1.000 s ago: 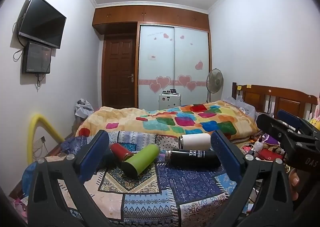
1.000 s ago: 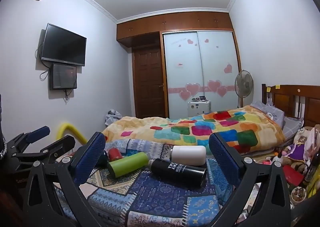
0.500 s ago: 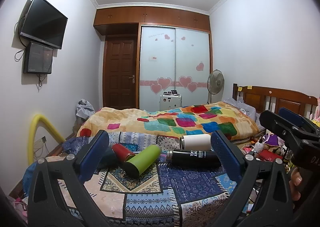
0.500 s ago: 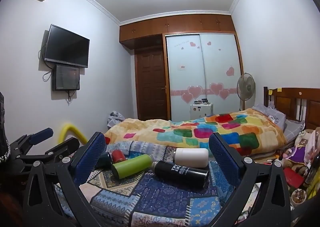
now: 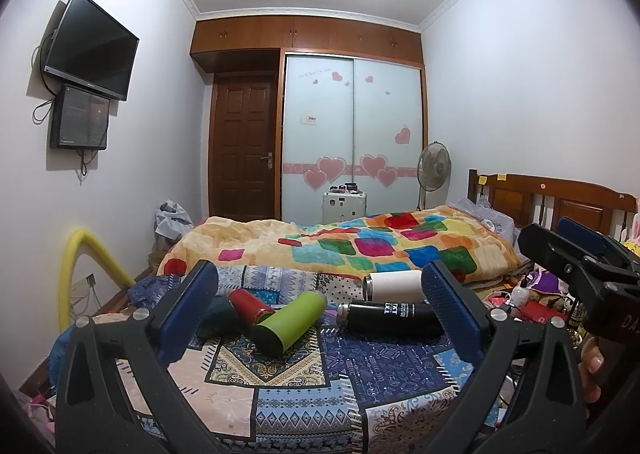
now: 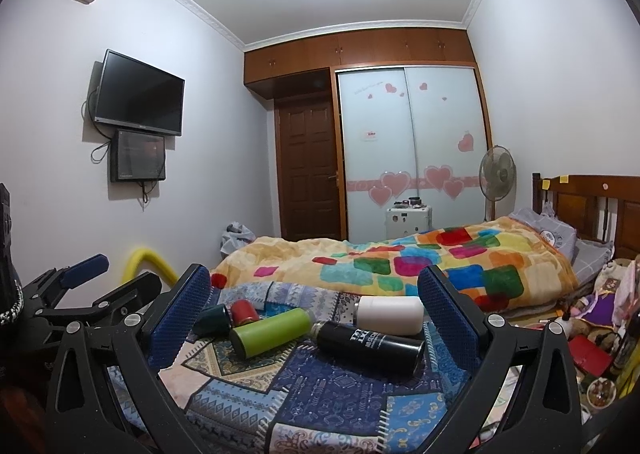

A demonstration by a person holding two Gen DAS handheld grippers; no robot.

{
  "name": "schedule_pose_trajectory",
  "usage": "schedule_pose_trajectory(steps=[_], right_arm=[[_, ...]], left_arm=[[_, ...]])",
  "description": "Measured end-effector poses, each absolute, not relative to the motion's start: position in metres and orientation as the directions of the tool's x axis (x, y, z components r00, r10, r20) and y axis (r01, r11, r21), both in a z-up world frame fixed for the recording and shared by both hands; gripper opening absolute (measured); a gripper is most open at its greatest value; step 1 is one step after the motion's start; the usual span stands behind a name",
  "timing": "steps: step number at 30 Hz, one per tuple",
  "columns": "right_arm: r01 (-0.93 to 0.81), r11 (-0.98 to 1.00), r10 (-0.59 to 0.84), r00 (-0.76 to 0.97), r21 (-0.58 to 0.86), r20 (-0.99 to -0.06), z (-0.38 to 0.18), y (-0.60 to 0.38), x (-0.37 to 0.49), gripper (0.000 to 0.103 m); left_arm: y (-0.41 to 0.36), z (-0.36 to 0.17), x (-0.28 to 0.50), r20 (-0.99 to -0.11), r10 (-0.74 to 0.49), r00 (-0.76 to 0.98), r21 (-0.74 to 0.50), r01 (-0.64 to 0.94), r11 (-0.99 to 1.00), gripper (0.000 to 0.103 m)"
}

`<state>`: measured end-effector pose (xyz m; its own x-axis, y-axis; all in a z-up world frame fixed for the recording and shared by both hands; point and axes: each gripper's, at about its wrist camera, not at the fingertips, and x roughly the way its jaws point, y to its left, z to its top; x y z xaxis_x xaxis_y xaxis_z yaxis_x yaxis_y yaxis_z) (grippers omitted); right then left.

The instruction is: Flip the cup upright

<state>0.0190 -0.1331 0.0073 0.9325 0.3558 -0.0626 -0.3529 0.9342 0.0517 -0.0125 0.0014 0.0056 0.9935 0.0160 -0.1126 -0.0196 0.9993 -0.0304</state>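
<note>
Five cups (image 5: pixel 290 320) are seen lying on a patterned bedspread (image 5: pixel 320 378); both grippers' (image 5: pixel 320 314) (image 6: pixel 314 318) jaws are spread, empty.

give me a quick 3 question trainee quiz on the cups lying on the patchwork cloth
1. True or false: the green cup stands upright on the patchwork cloth.
2. Which cup lies right behind the black cup? A red, B white, C dark green.
3. Fill in: both the left tongs and the right tongs are ____ and hold nothing.

Key: 1 false, it lies on its side. 2 B, the white cup. 3 open.
</note>
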Motion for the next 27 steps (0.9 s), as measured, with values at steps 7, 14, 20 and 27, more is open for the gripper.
schedule_pose_trajectory(steps=[7,14,20,27], right_arm=[[-0.355,0.933,0.358,0.932,0.051,-0.06,0.0073,-0.1331,0.0181,0.103],[-0.362,0.931,0.364,0.929,0.047,-0.066,0.0072,-0.1299,0.0183,0.103],[-0.364,0.93,0.366,0.928,0.05,-0.066,0.0083,-0.1291,0.0177,0.103],[-0.362,0.931,0.365,0.928,0.056,-0.069,0.0087,-0.1295,0.0193,0.103]], left_arm=[[0.0023,0.0057,-0.0123,-0.113,0.015,0.993,-0.031,-0.019,0.999,0.103],[0.0029,0.0054,-0.0117,-0.11,0.008,0.994,-0.028,-0.011,1.0,0.103],[0.0033,0.0059,-0.012,-0.109,0.006,0.994,-0.027,-0.009,1.0,0.103],[0.0023,0.0052,-0.012,-0.11,0.003,0.994,-0.031,-0.007,1.0,0.103]])
